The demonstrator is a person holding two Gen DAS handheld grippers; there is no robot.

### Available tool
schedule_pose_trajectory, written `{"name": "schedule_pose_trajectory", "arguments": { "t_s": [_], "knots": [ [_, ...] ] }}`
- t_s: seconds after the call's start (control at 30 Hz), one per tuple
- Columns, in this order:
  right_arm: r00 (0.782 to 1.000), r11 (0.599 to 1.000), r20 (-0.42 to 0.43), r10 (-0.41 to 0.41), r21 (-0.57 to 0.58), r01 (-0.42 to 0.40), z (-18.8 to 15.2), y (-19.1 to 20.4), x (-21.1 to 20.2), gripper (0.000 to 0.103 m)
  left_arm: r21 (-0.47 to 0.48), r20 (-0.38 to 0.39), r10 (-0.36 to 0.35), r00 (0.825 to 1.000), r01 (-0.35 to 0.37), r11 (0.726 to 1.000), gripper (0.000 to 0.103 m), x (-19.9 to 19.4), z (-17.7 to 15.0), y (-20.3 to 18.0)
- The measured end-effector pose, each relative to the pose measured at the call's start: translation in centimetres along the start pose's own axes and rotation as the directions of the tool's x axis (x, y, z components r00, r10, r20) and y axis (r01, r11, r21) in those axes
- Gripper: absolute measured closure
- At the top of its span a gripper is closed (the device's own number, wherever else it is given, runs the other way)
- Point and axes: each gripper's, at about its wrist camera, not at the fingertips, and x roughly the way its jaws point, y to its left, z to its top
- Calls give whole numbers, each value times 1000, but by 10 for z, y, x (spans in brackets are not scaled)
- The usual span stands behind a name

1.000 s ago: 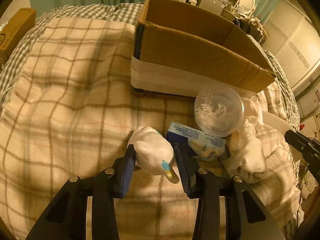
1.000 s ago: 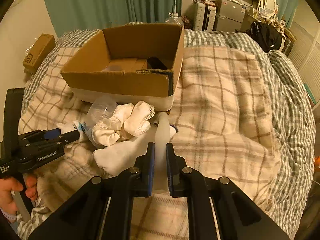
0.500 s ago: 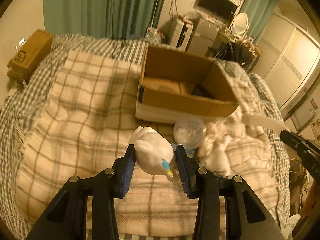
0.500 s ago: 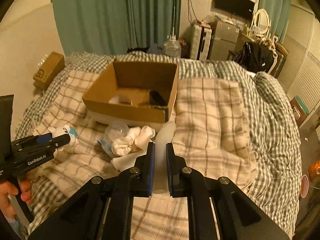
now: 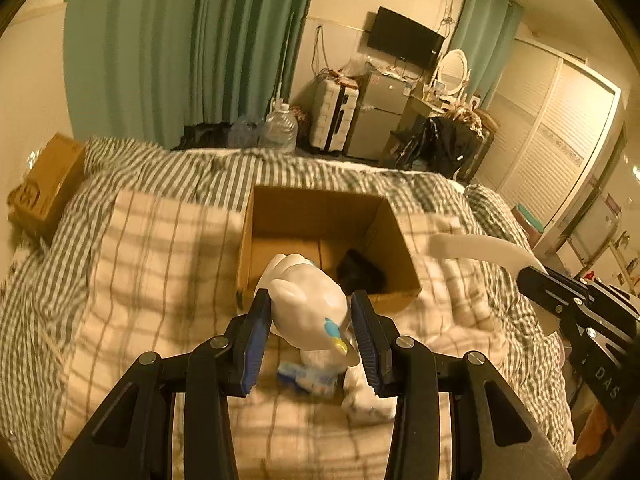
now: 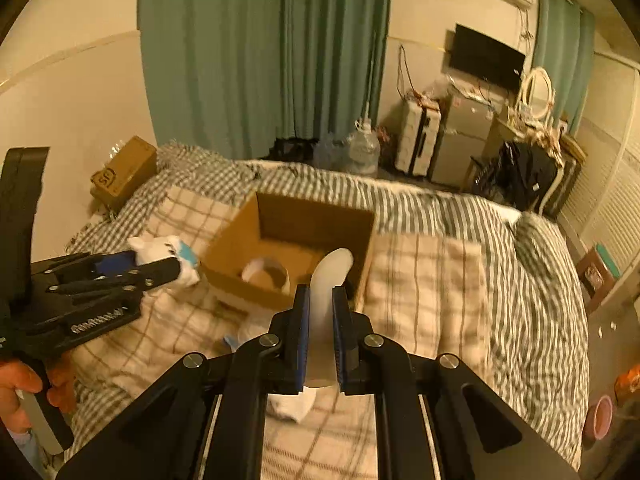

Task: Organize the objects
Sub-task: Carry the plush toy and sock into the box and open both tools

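My left gripper [image 5: 311, 316] is shut on a white toy figure [image 5: 308, 304] with a blue and yellow mark, held high above the bed, just in front of the open cardboard box [image 5: 320, 208]. The toy also shows in the right wrist view [image 6: 160, 250]. My right gripper [image 6: 320, 312] is shut on a long white flat tool [image 6: 326, 296], also raised above the bed; its curved tip [image 5: 472, 248] shows to the right of the box. The box [image 6: 296, 216] holds a roll of tape [image 6: 266, 274] and a dark object [image 5: 358, 274].
White socks [image 6: 294, 404], a blue packet [image 5: 308, 374] and other small items lie on the plaid blanket [image 5: 160, 280] below the grippers. A small brown box [image 6: 124, 170] sits at the bed's far left. Curtains, a suitcase and furniture stand beyond the bed.
Both grippers have risen well above the bed with their objects held. The box has gone from beyond the items to under the gripper tips, and the loose items now lie below.
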Motion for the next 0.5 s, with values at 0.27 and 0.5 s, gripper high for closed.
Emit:
{"name": "schedule_pose_trajectory", "arguments": {
  "t_s": [0.27,0.5],
  "knots": [
    [998,998,56,40,-48,-37,51,8,20,93,17,26,11,1000,-12,1000,62,28,45,-8],
    [997,996,29,72,-50,-71,78,-1,73,93,16,12,35,999,-35,999,62,79,74,-1]
  ]
}}
